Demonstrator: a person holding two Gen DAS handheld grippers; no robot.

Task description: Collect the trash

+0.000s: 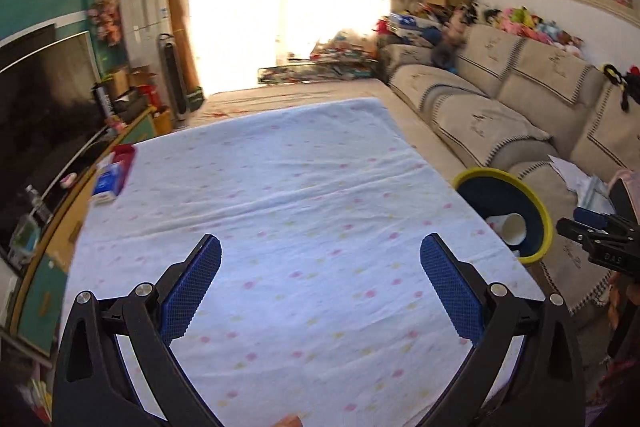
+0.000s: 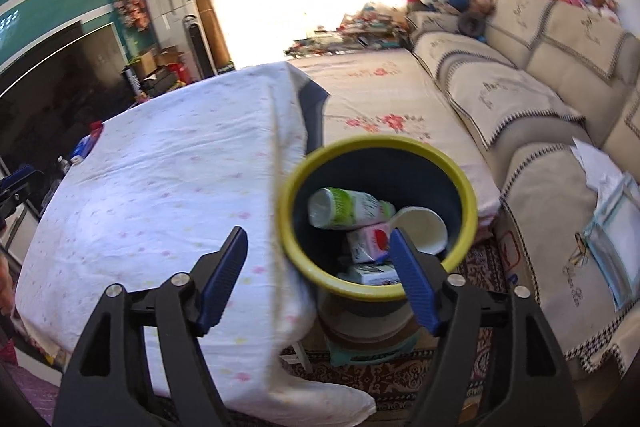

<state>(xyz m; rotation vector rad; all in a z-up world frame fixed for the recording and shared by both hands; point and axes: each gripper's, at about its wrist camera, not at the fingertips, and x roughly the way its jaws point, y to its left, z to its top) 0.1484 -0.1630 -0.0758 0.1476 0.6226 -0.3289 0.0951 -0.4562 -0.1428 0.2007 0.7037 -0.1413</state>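
Observation:
A dark blue trash bin with a yellow rim stands beside the table's right edge. In it lie a white and green bottle, a white paper cup and a small red and white carton. My right gripper hangs open above the bin's near left side, nothing between its fingers. My left gripper is open over the spotted white tablecloth, holding nothing. The bin rim and paper cup show to its right. A red and blue packet lies at the table's far left edge.
A beige sofa runs along the right, with papers on its seat. A low floral-covered mattress lies beyond the bin. A dark television and a cluttered shelf stand on the left. The bin sits on stacked things.

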